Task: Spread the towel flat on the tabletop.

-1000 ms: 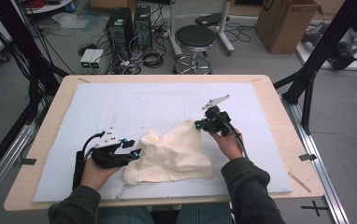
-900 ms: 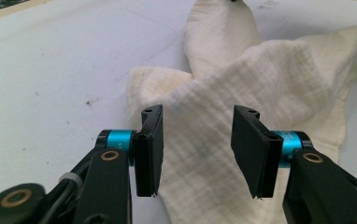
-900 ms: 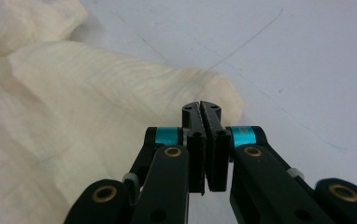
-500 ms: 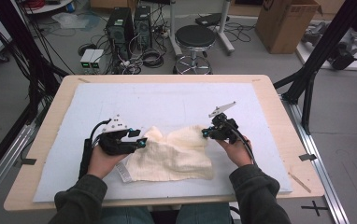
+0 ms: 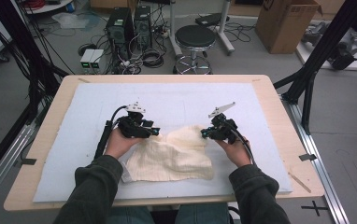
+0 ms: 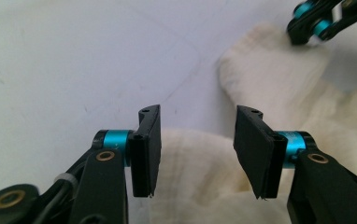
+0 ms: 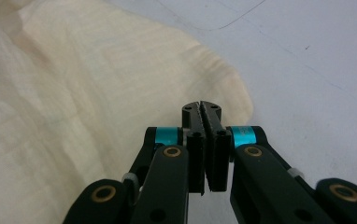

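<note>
A cream cloth (image 5: 172, 156) lies rumpled on the pale blue mat (image 5: 92, 107), toward the near side. My left gripper (image 5: 155, 132) sits at the cloth's far left edge. Its jaws (image 6: 197, 112) have just been opening and stand apart over the cloth (image 6: 200, 186), which lies between them without touching the pads. My right gripper (image 5: 204, 134) is at the cloth's far right corner. It (image 7: 201, 105) is shut there on the edge of the cloth (image 7: 74, 93). The left gripper view also catches the right gripper (image 6: 307, 32) at that corner.
The mat covers most of a wooden table (image 5: 284, 121). A thin wooden stick (image 5: 299, 182) lies near the table's right front corner. On the floor beyond the far edge stand a black stool (image 5: 195, 39), computer towers (image 5: 127, 28) and a cardboard box (image 5: 286, 23).
My left gripper moved away from the near left of the cloth toward its far left edge. The right gripper came down and rightward, and the cloth's raised peak has sunk.
</note>
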The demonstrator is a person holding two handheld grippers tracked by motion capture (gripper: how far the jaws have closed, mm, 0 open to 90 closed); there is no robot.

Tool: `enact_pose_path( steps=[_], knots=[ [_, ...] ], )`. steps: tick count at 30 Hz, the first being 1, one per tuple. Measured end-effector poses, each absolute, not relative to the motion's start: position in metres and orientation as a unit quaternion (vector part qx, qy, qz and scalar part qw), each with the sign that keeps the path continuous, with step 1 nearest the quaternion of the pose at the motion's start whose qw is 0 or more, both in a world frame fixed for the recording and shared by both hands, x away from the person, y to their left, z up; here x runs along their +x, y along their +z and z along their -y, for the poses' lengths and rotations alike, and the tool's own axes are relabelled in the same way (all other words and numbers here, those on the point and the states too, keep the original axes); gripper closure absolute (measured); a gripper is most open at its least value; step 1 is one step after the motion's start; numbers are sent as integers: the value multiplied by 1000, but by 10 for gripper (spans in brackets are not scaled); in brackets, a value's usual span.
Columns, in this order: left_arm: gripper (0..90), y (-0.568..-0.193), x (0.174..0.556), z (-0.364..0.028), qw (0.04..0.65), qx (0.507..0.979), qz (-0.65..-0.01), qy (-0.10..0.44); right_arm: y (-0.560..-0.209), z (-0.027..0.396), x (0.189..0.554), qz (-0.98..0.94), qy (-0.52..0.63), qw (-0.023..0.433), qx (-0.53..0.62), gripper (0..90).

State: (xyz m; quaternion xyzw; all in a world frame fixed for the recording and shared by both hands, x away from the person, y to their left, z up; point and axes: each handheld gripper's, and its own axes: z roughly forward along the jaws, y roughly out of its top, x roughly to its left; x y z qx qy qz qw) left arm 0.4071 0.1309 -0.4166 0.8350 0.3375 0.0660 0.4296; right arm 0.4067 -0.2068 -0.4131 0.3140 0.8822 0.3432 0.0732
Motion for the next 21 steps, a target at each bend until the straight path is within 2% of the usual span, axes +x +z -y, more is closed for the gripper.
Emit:
enact_pose_path(
  steps=[2,4,5,7,8,11,19,21],
  knots=[
    [509,-422,410,-131,407,844,-344,59,-414,207,408,-884,342,74,311,889],
    [560,-425,410,-129,398,850,-340,54,-415,207,408,-883,343,73,313,889],
    [615,-425,409,-128,393,854,-336,56,-415,206,409,-883,343,72,313,889],
    [784,-425,407,-125,383,861,-329,55,-415,206,409,-883,342,72,315,889],
    [825,-425,406,-125,378,864,-327,56,-416,205,410,-883,343,72,312,889],
    [850,-418,402,-127,376,863,-328,76,-415,204,410,-882,345,77,312,889],
    [849,-382,378,-155,414,818,-353,185,-395,209,405,-864,376,107,316,890],
    [849,-379,369,-163,419,811,-361,190,-390,209,403,-864,379,108,313,890]
  ],
)
